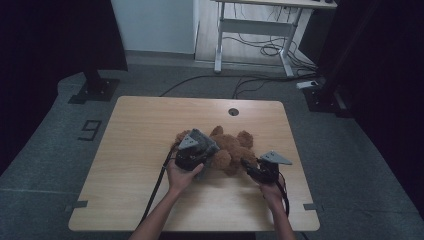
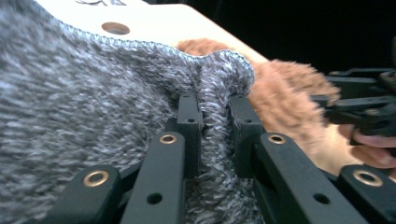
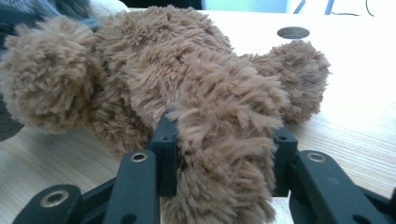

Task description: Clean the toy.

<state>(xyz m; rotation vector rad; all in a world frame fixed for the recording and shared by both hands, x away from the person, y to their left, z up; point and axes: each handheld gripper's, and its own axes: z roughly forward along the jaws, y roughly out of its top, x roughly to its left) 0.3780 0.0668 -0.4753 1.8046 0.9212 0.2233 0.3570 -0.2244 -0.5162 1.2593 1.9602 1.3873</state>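
A brown teddy bear (image 1: 232, 147) lies in the middle of the wooden table (image 1: 145, 125), partly under a grey knitted garment (image 1: 205, 140). My left gripper (image 1: 199, 150) reaches onto the bear from its left side. In the left gripper view, that gripper (image 2: 214, 105) is shut on a fold at the edge of the grey knit (image 2: 84, 93), with the bear's fur (image 2: 285, 102) just beyond. My right gripper (image 1: 248, 164) comes in from the bear's right. In the right gripper view, its pads press on a furry limb of the bear (image 3: 187, 60), so the right gripper (image 3: 224, 135) is shut on it.
A round cable hole (image 1: 233, 111) sits in the table near its far edge. Beyond the table are a white desk frame (image 1: 255, 30), loose floor cables (image 1: 240, 82) and dark stands (image 1: 95, 87). Bare tabletop lies to the left and in front of the bear.
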